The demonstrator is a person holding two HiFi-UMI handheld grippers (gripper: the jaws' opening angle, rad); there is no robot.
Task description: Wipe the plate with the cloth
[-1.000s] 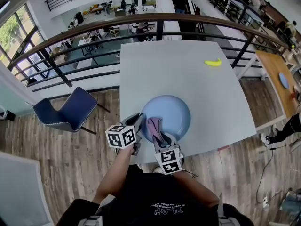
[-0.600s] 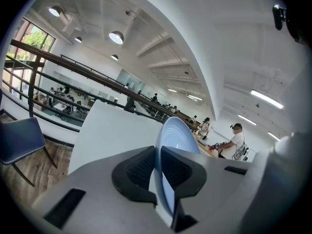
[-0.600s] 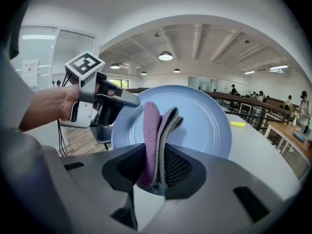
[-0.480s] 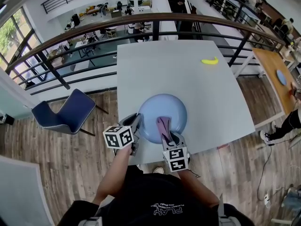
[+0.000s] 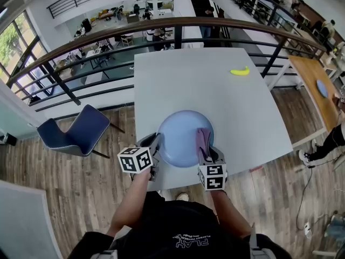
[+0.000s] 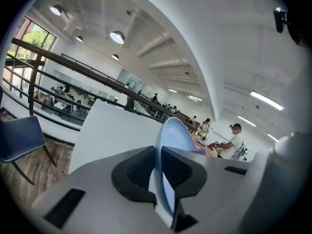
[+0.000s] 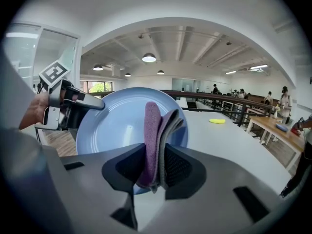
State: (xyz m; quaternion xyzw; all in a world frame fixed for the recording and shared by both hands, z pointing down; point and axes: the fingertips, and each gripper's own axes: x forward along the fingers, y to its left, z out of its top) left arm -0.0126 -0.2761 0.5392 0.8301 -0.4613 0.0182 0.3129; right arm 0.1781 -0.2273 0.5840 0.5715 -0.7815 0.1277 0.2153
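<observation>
Plate [image 5: 180, 136], pinched at its rim by the left gripper [image 5: 158, 140], may slip if the cloth [image 5: 202, 139] clamped in the right gripper [image 5: 208, 153] pushes hard.

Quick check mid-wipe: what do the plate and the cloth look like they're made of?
Plate: probably glazed ceramic or hard plastic, hard to tell which. It is pale blue and smooth, with a soft sheen and a thin, stiff rim.
Cloth: a soft textile, likely microfibre. It has a matte, fuzzy purple face and a grey side, and it folds in limp layers.
</observation>
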